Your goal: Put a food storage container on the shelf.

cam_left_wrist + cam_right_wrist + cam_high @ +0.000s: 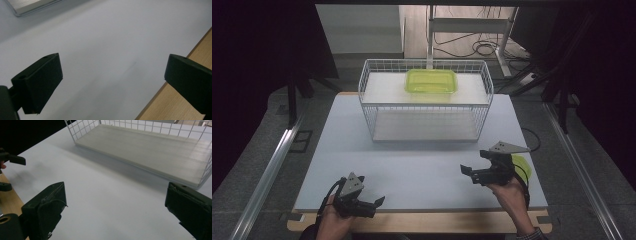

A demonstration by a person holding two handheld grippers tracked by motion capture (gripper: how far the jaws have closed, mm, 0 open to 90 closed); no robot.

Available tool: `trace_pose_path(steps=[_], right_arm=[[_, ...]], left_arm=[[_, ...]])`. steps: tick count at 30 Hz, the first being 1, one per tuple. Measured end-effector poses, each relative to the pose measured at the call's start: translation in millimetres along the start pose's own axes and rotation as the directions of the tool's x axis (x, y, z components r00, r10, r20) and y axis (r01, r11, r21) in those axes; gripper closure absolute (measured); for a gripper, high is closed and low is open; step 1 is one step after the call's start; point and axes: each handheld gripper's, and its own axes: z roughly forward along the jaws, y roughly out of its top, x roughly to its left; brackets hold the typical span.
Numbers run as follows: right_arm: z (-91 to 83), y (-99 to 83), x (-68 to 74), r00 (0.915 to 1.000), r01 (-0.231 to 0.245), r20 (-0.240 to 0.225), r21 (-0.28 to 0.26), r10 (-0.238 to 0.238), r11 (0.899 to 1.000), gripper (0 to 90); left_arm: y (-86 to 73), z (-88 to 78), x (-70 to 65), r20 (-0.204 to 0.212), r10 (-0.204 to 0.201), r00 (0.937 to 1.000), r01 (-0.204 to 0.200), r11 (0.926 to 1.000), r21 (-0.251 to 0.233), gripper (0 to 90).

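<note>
Both pairs of black fingers (37, 82) stand wide apart, holding nothing. The translucent lime-green plastic container (431, 80) sits on the top shelf of the white wire rack (424, 100), well apart from the left gripper (373, 204) and right gripper (469, 172). Reaching in could catch the rack's raised wire rim and push the light container backward off the white tabletop (412, 170).

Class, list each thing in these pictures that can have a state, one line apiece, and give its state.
left gripper: open, empty, at the table's near edge.
right gripper: open, empty, over the table.
wire rack: upright; lower shelf bare.
green container: on the rack's upper shelf.
green round thing: on the table, partly hidden behind the right gripper.
</note>
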Motion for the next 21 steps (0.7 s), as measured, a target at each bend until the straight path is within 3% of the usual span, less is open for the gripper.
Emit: trace_pose_path(steps=[10,21], right_arm=[[3.0,-22.7,8.8,0.9997,0.004,0.025,0.038,-0.005,0.999,4.3],[14.7,-49.2,11.3,0.9988,0.016,0.043,0.130,-0.022,0.991,4.2]], left_arm=[[-0.8,1.3,-0.7,-0.007,0.016,0.9998,-0.016,0.9997,0.018,1.4],[-1.5,2.5,-1.1,-0.018,0.030,0.9994,-0.029,0.9991,0.030,1.1]])
